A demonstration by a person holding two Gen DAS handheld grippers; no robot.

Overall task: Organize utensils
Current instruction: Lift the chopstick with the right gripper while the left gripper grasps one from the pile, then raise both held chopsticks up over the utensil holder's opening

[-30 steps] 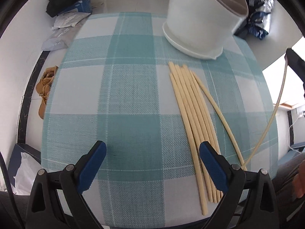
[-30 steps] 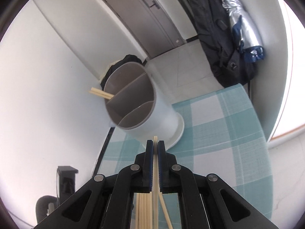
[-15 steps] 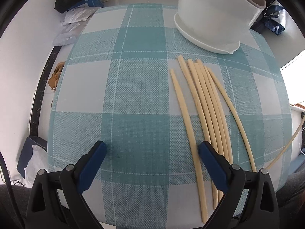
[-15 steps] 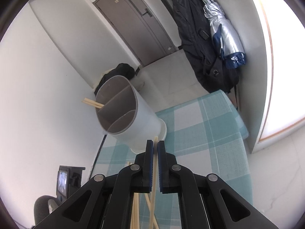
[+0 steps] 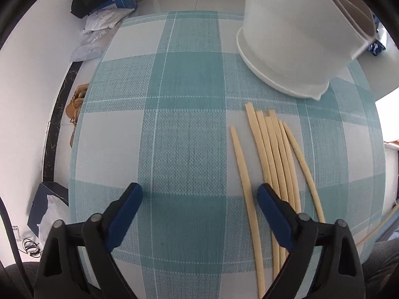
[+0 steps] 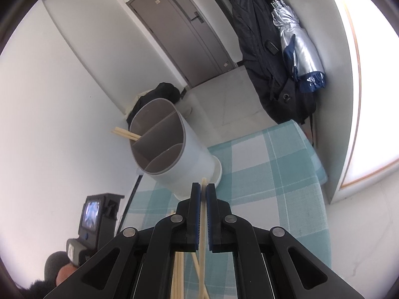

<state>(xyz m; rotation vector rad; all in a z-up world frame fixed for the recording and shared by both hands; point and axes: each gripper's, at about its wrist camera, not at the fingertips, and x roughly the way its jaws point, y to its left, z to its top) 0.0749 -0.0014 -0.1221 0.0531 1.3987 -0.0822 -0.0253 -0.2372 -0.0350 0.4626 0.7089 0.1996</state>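
Several pale wooden chopsticks (image 5: pixel 271 157) lie side by side on the teal checked tablecloth (image 5: pixel 184 129), one chopstick (image 5: pixel 243 172) apart to the left. The white divided utensil holder (image 5: pixel 294 37) stands behind them. My left gripper (image 5: pixel 199 199) is open and empty, low over the cloth, its right finger beside the bundle. My right gripper (image 6: pixel 203 191) is shut on one chopstick (image 6: pixel 203 183), raised above the table in front of the holder (image 6: pixel 169 149). Two chopsticks (image 6: pixel 126 134) stick out of the holder's far compartment. More chopsticks (image 6: pixel 178 274) show on the cloth below the right gripper.
The table's edges fall away left and right. Bags and a shoe (image 5: pixel 74 107) lie on the floor to the left. A dark coat and a silver umbrella (image 6: pixel 296 49) hang by the door. The left gripper's body with its small screen (image 6: pixel 96 216) shows at lower left.
The right gripper has risen and drawn back with its chopstick, so the holder looks smaller. The left gripper has moved toward the holder. One chopstick now lies apart from the bundle.
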